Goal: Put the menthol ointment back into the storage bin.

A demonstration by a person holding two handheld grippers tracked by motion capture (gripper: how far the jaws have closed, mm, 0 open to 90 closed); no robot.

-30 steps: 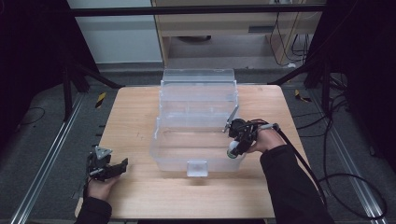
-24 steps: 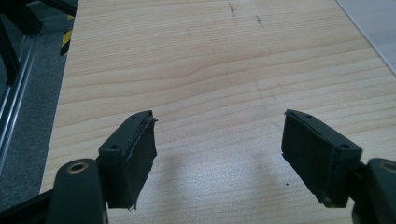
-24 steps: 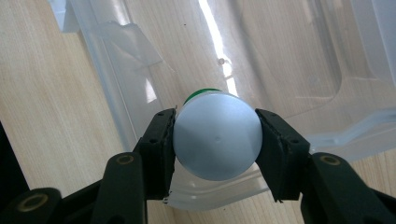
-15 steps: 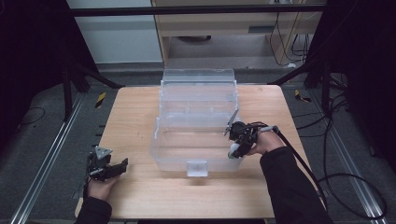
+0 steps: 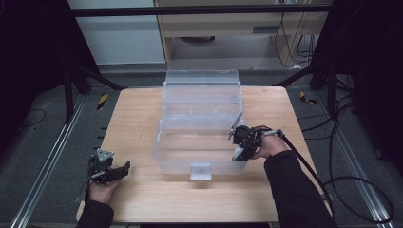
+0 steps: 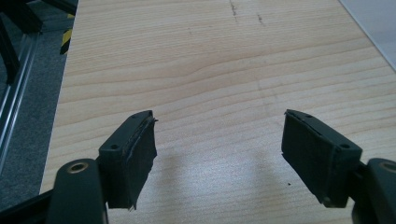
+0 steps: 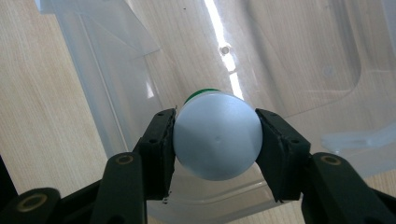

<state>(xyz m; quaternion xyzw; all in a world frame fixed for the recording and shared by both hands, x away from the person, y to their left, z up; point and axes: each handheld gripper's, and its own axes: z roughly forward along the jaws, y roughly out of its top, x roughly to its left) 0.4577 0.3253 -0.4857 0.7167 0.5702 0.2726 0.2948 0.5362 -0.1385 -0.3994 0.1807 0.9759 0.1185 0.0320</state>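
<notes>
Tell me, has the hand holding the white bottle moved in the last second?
No, hardly. The right gripper with the white bottle sits at the same spot by the clear box's right wall as before.

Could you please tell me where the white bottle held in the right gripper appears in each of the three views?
High view: the white bottle sits right of centre, in the right gripper, at the clear plastic bin's right wall.
Left gripper view: not in this picture.
Right gripper view: centre, lower half, bottle base toward the camera, clamped from both sides.
Shared landmark: the clear bin on the wooden table.
</notes>
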